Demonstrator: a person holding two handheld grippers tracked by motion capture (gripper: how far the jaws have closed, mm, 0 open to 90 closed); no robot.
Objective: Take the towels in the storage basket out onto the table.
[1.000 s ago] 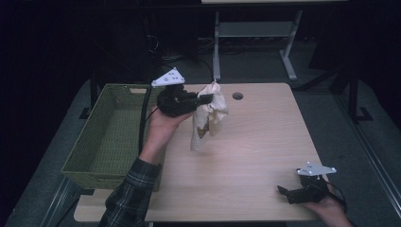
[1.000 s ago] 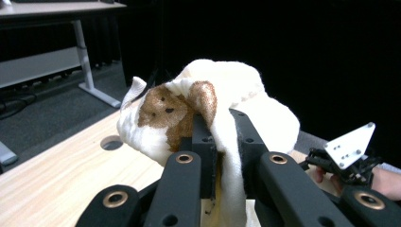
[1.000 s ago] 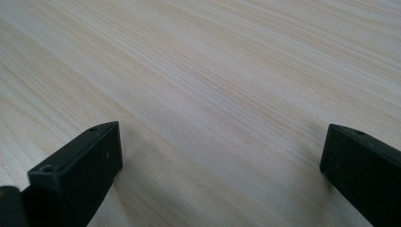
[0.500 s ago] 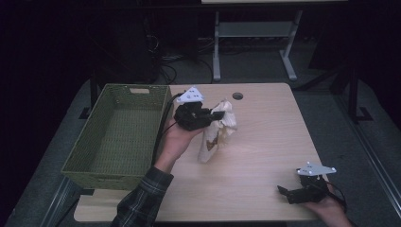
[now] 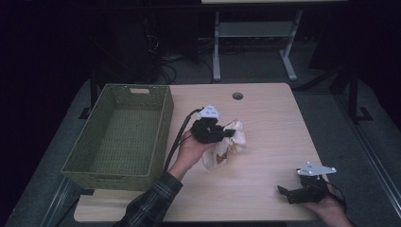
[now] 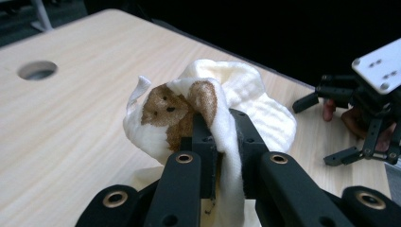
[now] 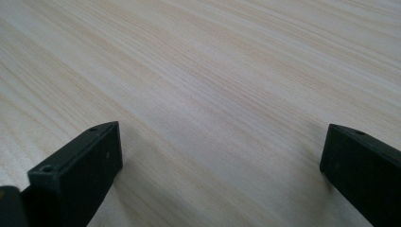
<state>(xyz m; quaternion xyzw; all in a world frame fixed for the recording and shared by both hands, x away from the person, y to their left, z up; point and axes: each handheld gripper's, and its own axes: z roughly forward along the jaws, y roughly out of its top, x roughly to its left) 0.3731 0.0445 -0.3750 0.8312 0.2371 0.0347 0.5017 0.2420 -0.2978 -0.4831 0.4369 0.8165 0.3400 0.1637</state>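
Dark surroundings and a metal stand frame close in behind a pale wooden table (image 5: 265, 189), which carries a green woven basket (image 5: 118, 137) along its left edge and has a small round cable hole (image 5: 238, 96) near the far side. Just right of the basket, in mid-table, the cream cloth (image 5: 231, 144) with brown bear-like patches hangs bunched and sagging onto the wood. The left gripper (image 6: 220, 142) is clamped on a fold of it, fabric pinched tight between the black jaws. The right gripper (image 5: 295, 194) rests near the front right corner, well apart from the cloth, its jaws spread wide over bare wood. As I judge it, the step in hand is laying the cloth down: best to lower it until the loose part settles flat before letting go, and bring the idle gripper across to catch a free corner so the bundle can be spread rather than dropped in a heap.
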